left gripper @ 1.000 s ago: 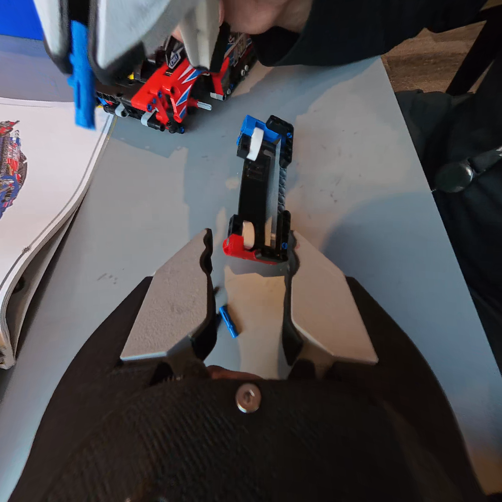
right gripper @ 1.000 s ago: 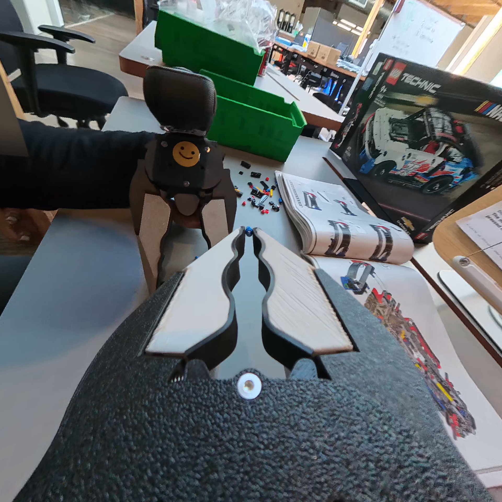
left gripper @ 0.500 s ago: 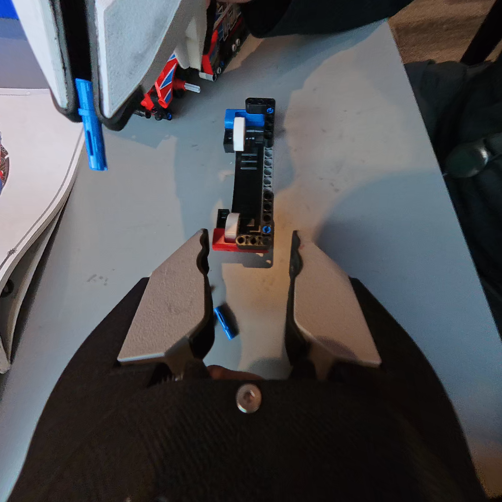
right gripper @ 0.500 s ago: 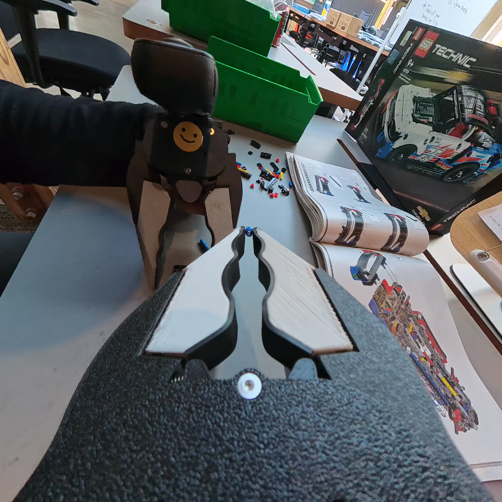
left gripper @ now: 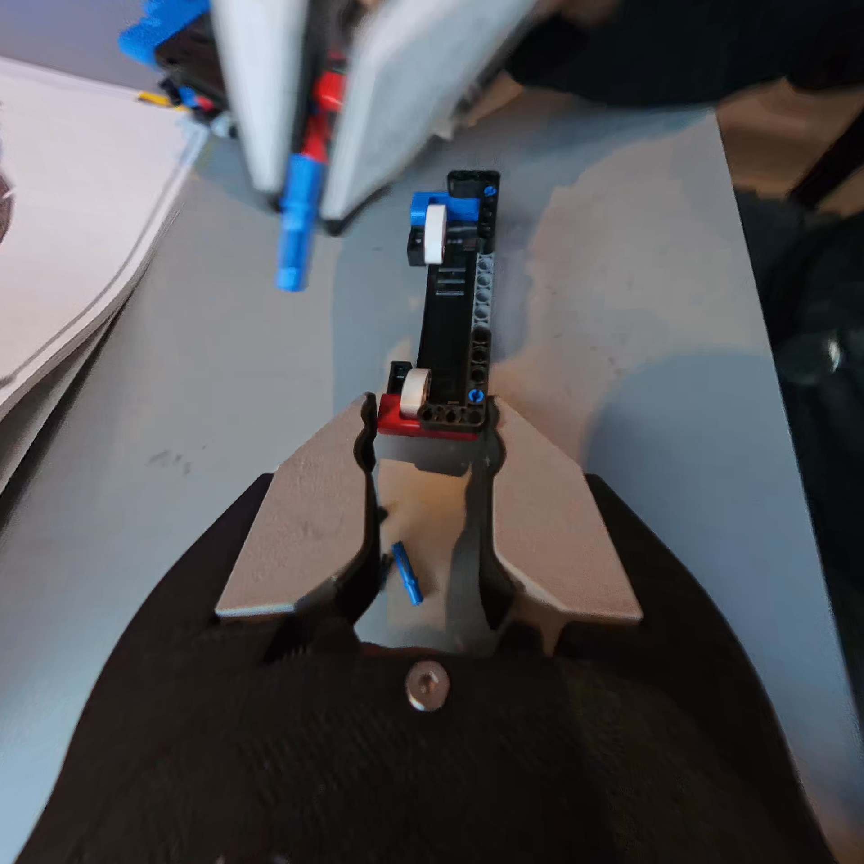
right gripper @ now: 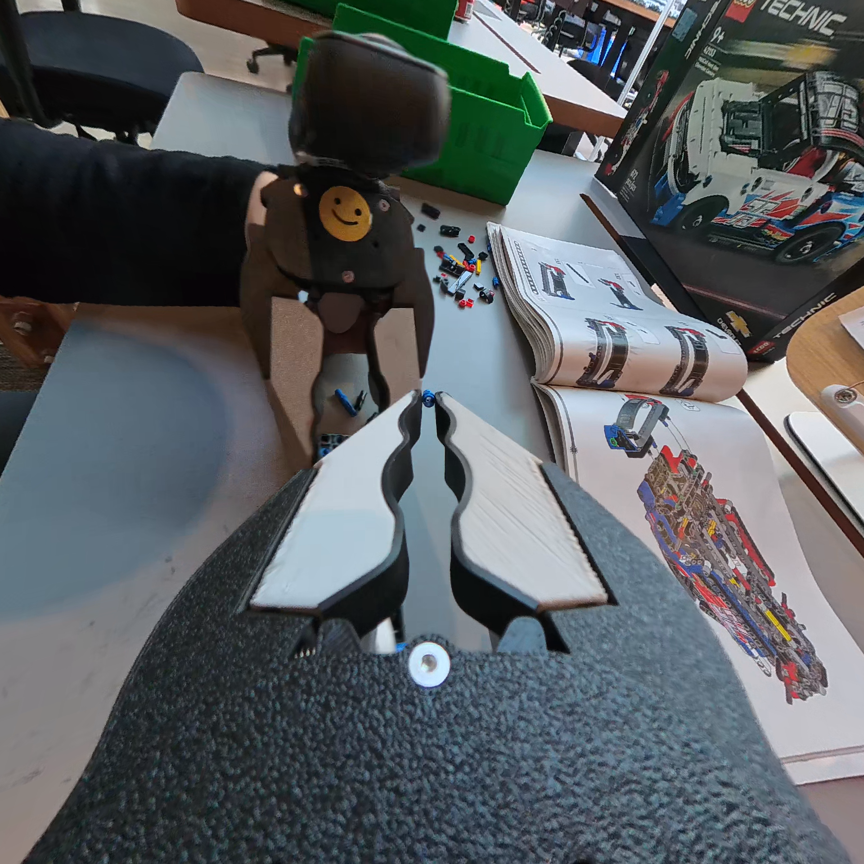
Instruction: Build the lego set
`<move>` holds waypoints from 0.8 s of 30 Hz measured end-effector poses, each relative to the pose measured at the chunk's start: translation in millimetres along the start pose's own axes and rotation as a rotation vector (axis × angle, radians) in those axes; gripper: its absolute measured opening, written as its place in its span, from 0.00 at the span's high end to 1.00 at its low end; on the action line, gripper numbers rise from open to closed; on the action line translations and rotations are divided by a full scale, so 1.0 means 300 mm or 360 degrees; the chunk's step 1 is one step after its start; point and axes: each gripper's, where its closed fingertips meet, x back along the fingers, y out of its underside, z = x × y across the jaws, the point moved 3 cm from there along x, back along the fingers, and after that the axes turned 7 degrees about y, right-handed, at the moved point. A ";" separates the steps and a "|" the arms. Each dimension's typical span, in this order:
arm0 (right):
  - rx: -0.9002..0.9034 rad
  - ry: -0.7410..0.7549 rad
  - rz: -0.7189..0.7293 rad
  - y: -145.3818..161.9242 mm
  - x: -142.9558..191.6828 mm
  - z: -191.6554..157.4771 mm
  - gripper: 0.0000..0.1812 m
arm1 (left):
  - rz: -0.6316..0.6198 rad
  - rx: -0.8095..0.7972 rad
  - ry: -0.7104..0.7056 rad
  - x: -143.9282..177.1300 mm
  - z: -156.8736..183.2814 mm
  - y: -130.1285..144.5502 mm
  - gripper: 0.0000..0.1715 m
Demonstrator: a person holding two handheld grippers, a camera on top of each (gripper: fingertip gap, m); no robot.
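Left hand-held gripper (left gripper: 428, 411): fingers set at either side of the near end of the subassembly – both tips appear to touch it, clasping that end.
Subassembly (left gripper: 456, 308): long, narrow Lego piece lying flat on the grey surface (left gripper: 631, 421), running straight away from the left hand-held gripper; black body, a grey holed beam along its right edge, a red plate at the near end, a blue block at the far end, a white curved piece near each end, small blue pins in the holes.
Right hand-held gripper (right gripper: 428, 399): fingers nearly closed, pinching a blue pin (left gripper: 297, 229) that sticks out beyond the tips; in the left wrist view it hangs above the surface, left of the subassembly's far end and apart from it.
Loose pin (left gripper: 406, 579): small, blue, on the surface between the left fingers.
Loose parts (right gripper: 463, 271): scattered black, red, blue pieces beside the manual.
Manual (right gripper: 654, 421): open, right of the work area.
Box (right gripper: 748, 163): stands behind the manual.
Green bin (right gripper: 477, 140): far side of the surface.
Partly built car (left gripper: 196, 70): blurred, behind the right fingers.
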 end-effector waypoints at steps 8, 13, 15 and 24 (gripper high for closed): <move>-0.0043 0.0012 0.0015 -0.005 0.009 0.017 0.97 | 0.0235 0.0603 0.0192 0.029 -0.054 -0.013 0.75; -0.0041 0.0005 -0.0017 0.003 0.004 0.012 0.97 | 0.0196 0.0580 0.0155 0.031 -0.059 -0.001 0.75; -0.0031 0.0004 -0.0022 0.005 0.003 0.009 0.97 | 0.0172 0.0546 0.0128 0.031 -0.060 0.004 0.75; -0.0024 0.0018 0.0001 0.002 0.002 0.005 0.97 | 0.0102 0.0416 0.0070 0.015 -0.045 0.004 0.75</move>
